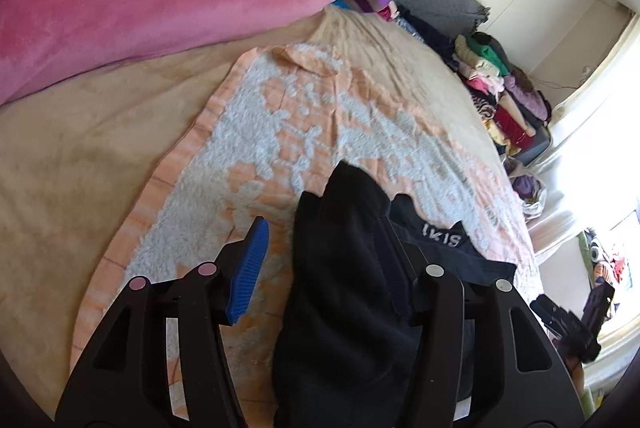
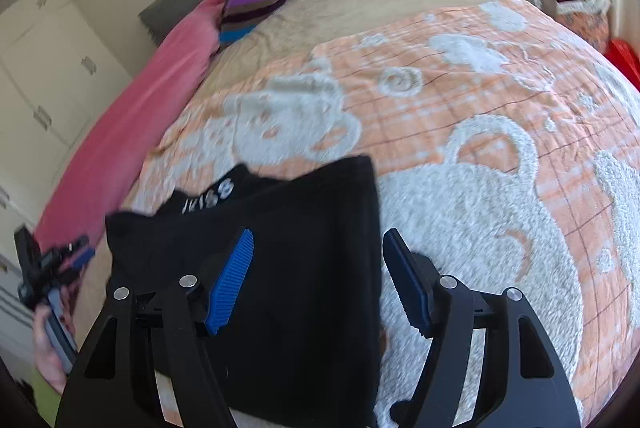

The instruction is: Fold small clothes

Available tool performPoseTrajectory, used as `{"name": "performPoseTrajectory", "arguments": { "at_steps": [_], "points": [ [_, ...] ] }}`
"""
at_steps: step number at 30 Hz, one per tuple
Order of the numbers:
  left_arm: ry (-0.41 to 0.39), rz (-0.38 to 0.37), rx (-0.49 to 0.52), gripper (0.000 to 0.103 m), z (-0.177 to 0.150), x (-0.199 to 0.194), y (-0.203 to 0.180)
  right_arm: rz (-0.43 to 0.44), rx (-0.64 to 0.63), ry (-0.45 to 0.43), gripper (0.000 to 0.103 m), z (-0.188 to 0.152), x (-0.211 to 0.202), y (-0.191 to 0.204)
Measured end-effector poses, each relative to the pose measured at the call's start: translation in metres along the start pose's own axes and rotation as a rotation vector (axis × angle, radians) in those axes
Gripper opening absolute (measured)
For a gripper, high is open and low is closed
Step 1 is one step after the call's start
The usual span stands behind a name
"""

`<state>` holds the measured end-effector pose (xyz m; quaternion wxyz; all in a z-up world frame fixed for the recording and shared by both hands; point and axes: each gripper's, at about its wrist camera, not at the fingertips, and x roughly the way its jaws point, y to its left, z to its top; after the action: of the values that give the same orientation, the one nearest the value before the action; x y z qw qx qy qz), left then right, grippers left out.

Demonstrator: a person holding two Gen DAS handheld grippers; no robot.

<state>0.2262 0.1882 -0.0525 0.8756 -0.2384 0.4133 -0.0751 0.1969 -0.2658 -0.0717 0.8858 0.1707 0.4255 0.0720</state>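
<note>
Here black garment [image 2: 304,268] folded flat, white lettering near edge.

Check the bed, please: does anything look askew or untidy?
Yes. On the towel, the far corner is turned over. The black garment lies bunched, and one part hangs over the left tool's right finger.

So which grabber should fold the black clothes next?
Probably the left gripper. A raised fold of the black garment already sits between its open fingers. The right gripper is open too, but hovers above the flat part near the edge.
</note>
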Motion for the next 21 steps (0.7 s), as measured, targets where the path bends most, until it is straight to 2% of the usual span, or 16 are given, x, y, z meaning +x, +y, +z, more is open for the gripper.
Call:
{"name": "performPoseTrajectory", "arguments": {
  "at_steps": [4, 6, 7, 9, 11, 12, 14, 15, 16, 17, 19, 21],
  "points": [
    [0.024, 0.053, 0.043, 0.047, -0.01, 0.002, -0.002, 0.029, -0.104, 0.042, 0.068, -0.022, 0.005, 0.037],
    [0.043, 0.088, 0.079, 0.047, -0.015, 0.005, -0.004, 0.035, -0.117, 0.043, 0.078, -0.028, 0.008, 0.048],
    [0.058, 0.095, 0.09, 0.047, -0.017, 0.009, -0.005, 0.04, -0.125, 0.043, 0.079, -0.031, 0.009, 0.054],
    [0.085, 0.082, 0.082, 0.047, -0.02, 0.016, -0.003, 0.046, -0.148, 0.06, 0.079, -0.036, 0.014, 0.064],
    [0.134, 0.06, 0.088, 0.055, -0.024, 0.027, -0.003, 0.029, -0.19, 0.084, 0.079, -0.042, 0.02, 0.073],
    [0.153, 0.067, 0.1, 0.058, -0.026, 0.031, -0.005, 0.019, -0.203, 0.09, 0.079, -0.043, 0.022, 0.074],
    [0.191, 0.088, 0.128, 0.058, -0.032, 0.041, -0.008, -0.007, -0.224, 0.112, 0.079, -0.046, 0.026, 0.075],
    [0.2, 0.088, 0.131, 0.053, -0.035, 0.043, -0.01, -0.018, -0.223, 0.117, 0.079, -0.046, 0.028, 0.073],
    [0.205, 0.077, 0.132, 0.03, -0.037, 0.046, -0.011, -0.03, -0.214, 0.126, 0.079, -0.047, 0.031, 0.07],
    [0.209, 0.062, 0.133, 0.017, -0.038, 0.046, -0.014, -0.035, -0.202, 0.136, 0.079, -0.047, 0.035, 0.065],
    [0.195, 0.076, 0.163, 0.007, -0.037, 0.041, -0.02, -0.053, -0.17, 0.139, 0.079, -0.047, 0.039, 0.057],
    [0.163, 0.096, 0.188, 0.007, -0.031, 0.031, -0.021, -0.093, -0.141, 0.136, 0.079, -0.045, 0.04, 0.049]
  ]
}}
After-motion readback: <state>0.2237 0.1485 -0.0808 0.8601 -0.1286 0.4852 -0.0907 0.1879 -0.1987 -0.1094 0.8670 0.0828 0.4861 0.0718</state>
